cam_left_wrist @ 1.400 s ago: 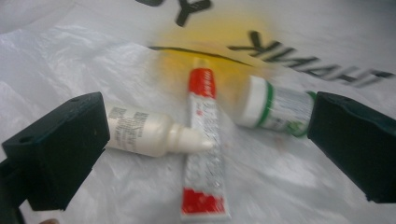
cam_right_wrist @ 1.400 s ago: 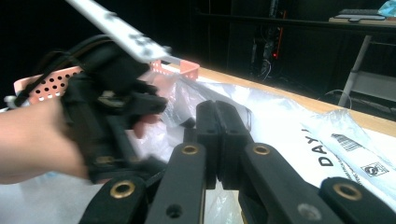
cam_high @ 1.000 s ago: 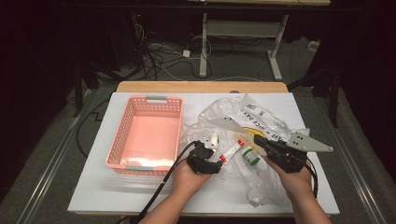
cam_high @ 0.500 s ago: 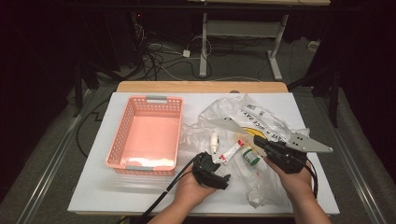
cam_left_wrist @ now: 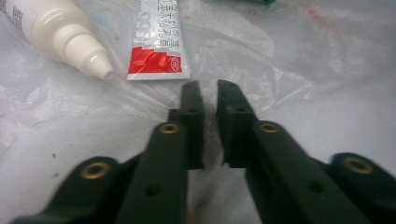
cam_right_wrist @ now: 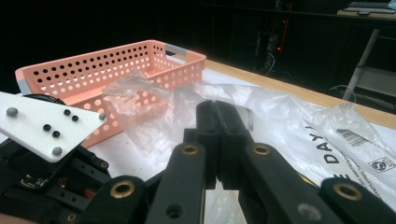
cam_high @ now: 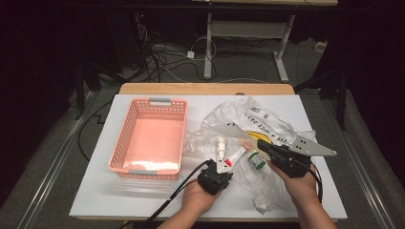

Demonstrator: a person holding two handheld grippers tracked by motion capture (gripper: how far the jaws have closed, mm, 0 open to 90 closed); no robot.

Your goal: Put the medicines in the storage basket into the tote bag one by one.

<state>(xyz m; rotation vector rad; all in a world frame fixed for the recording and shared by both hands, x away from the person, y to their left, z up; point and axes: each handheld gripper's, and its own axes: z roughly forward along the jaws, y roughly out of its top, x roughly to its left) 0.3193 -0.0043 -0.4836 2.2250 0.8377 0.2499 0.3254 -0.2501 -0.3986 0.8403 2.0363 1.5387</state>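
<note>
While both of your grippers sit over the white table (cam_high: 95, 191), note the layout from the largest item down: the pink basket (cam_high: 125, 143) stands empty at the left, and the crumpled clear plastic bag (cam_high: 267, 119) spreads across the right half. On that bag lie the red-and-white tube (cam_left_wrist: 159, 37), a white dropper bottle (cam_left_wrist: 51, 28) just to its left, and a green-capped item (cam_high: 257, 161) to its right. Your left gripper (cam_left_wrist: 205, 91) has its jaws nearly together with a thin gap and nothing between them. The tube lies just ahead and slightly left of those tips, its long axis running away from you. Your right gripper (cam_right_wrist: 219, 112) has its jaws pressed together, holding up what appears to be bag film. The left is the nearer to the tube.
</note>
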